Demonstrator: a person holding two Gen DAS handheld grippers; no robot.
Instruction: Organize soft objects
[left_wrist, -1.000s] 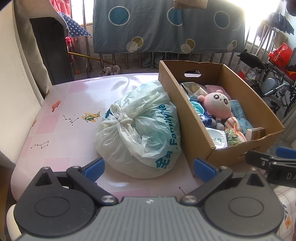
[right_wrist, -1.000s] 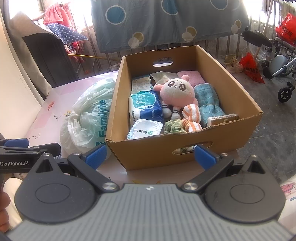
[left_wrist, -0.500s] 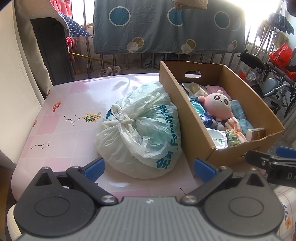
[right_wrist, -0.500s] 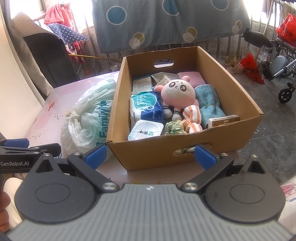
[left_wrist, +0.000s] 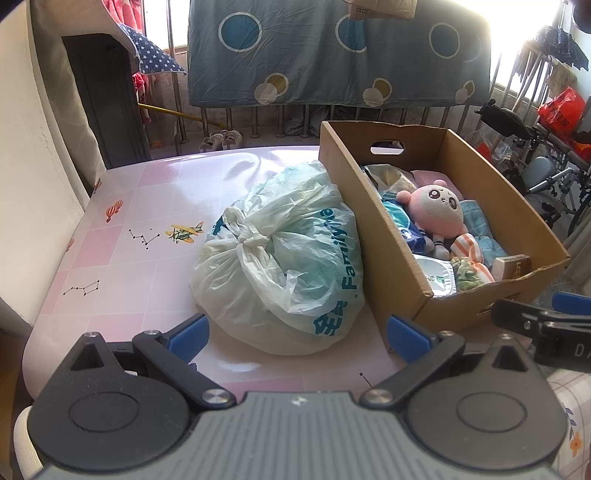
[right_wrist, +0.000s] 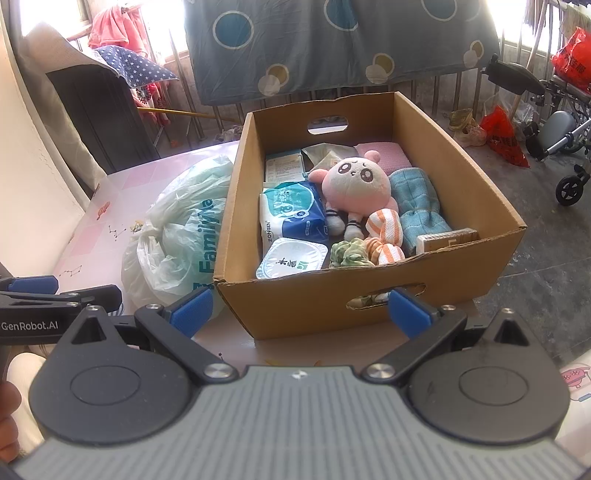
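Seemingly, pink plush toy (right_wrist: 355, 186) lies lengthwise in cardboard box (right_wrist: 369, 295), head farthest.

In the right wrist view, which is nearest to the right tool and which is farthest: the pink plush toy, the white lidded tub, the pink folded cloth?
From the right tool, open and empty:
1. White lidded tub, at the box's near left corner.
2. Pink plush toy, in the middle.
3. Pink folded cloth, at the far wall.

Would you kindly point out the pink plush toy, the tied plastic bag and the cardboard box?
pink plush toy (right_wrist: 355, 181), right wrist view, on its face.
tied plastic bag (left_wrist: 295, 266), left wrist view, on its crinkled side near the knot.
cardboard box (right_wrist: 314, 302), right wrist view, on its near outer wall.
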